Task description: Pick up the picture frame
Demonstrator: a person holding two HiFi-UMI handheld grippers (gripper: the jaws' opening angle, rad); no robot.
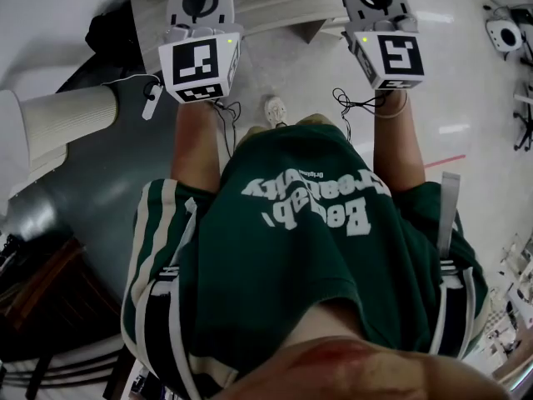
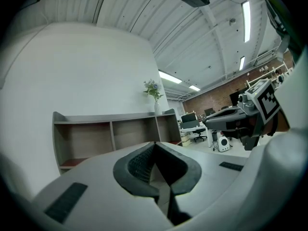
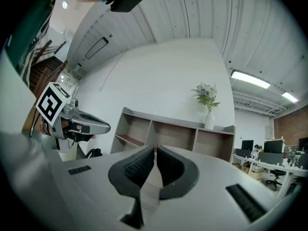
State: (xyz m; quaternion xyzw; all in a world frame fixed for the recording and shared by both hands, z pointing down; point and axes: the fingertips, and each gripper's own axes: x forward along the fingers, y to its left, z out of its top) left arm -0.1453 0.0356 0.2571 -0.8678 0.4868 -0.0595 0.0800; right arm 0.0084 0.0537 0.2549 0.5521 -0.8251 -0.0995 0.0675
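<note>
**Spotter:** What's boxing you in?

**Me:** On my left in the head view there's a ribbed pale cylinder [image 1: 71,115] on a grey rounded base, close by my leg. On my right the glossy floor [image 1: 466,73] runs open, with a red line [image 1: 445,161] across it. Ahead stands a low wooden shelf [image 3: 183,126] against a white wall [image 3: 159,81], with open floor between it and me.

**Spotter:** And past the shelf?

**Me:** Past its right end the room opens out to desks and chairs [image 2: 197,129] in front of a brick wall [image 2: 216,97].

**Spotter:** Grippers?

**Me:** Both are held out level, side by side and apart. The left gripper [image 2: 155,146] is clenched, its pads meeting at the tips with nothing between them. The right gripper [image 3: 155,149] is the same, pinched together and empty.

**Spotter:** What's on the shelf?

**Me:** A white vase [image 3: 209,119] of pale flowers stands upright on the top board, towards the right end. Below it are three open compartments in a row. The left one has a reddish board [image 3: 127,139] across it.

**Spotter:** Where's the picture frame?

**Me:** I can't tell. No view shows it, so I can't say how it looks either. The compartments are shadowed and small from here.
</note>
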